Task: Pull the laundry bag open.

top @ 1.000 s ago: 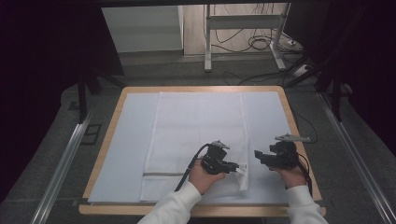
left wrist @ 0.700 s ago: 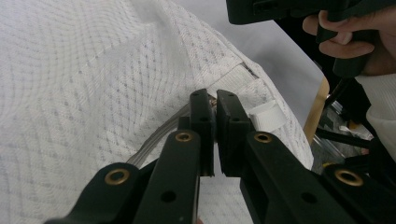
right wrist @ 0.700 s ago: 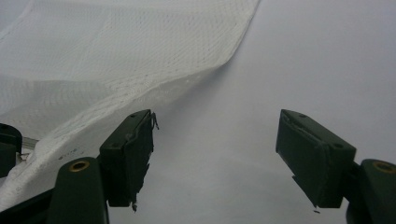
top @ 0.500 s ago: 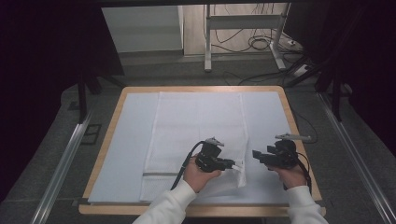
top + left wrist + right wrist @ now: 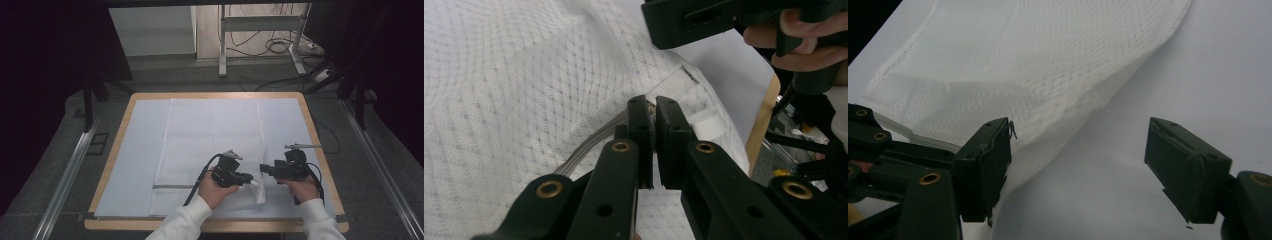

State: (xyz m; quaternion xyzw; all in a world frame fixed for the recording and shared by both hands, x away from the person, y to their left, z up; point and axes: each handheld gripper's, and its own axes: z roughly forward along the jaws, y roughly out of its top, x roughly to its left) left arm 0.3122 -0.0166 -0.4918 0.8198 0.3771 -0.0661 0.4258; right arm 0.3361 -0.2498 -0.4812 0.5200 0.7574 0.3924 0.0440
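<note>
From the high view, the white mesh bag (image 5: 210,145) lies flat down the middle of the table (image 5: 320,150), its near right corner lifted a bit where the left gripper (image 5: 248,178) has it, with the right gripper (image 5: 264,169) just beside that corner. In the left gripper view the jaws are clamped tight on the bag's zipper edge (image 5: 651,107), and the other gripper sits close above. Right gripper view: jaws spread wide, nothing between them, mesh bunched up right by one jaw.
</note>
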